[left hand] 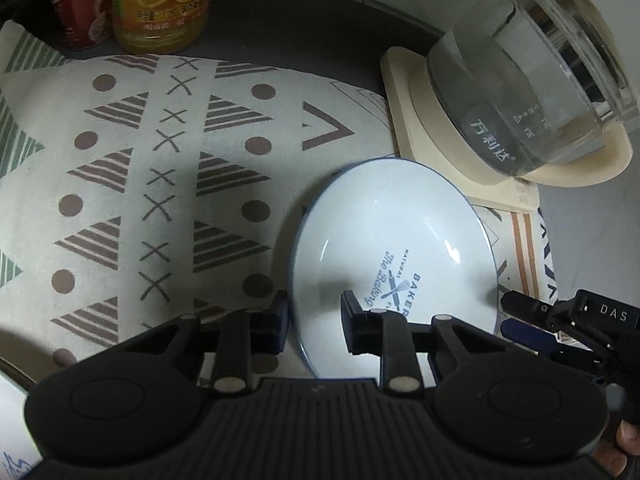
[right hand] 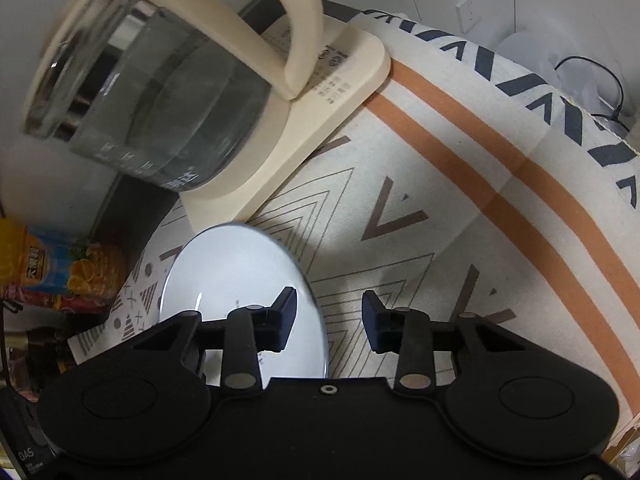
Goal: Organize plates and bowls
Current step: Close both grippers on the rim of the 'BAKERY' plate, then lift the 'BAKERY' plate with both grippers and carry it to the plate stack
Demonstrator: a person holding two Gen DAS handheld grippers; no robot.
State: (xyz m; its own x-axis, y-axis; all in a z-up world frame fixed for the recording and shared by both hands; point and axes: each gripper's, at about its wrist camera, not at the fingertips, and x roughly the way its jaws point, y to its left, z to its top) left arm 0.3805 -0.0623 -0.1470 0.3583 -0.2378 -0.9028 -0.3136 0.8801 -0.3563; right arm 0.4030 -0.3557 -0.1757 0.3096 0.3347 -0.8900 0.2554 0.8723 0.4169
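The left gripper [left hand: 314, 320] straddles the near-left rim of the plate [left hand: 394, 256]: one finger sits outside on the cloth [left hand: 160, 160], the other over the plate's well, with a clear gap showing, so the jaws stand open and the pads are not seen pressing the rim. The right gripper [right hand: 329, 318] brackets the opposite, right-hand rim of the plate [right hand: 236, 272] in the same way, one finger above the white surface and one over the cloth [right hand: 400, 208]; it too is open and grips nothing. Both hands sit about equally close, on opposite edges.

The plate lies flat on the cloth, roughly round, so its axis matters little. Just beyond it stands the kettle [left hand: 532, 80] on its base [right hand: 320, 120]. Farther back left are a bottle [left hand: 160, 4] and a can [left hand: 76, 4].
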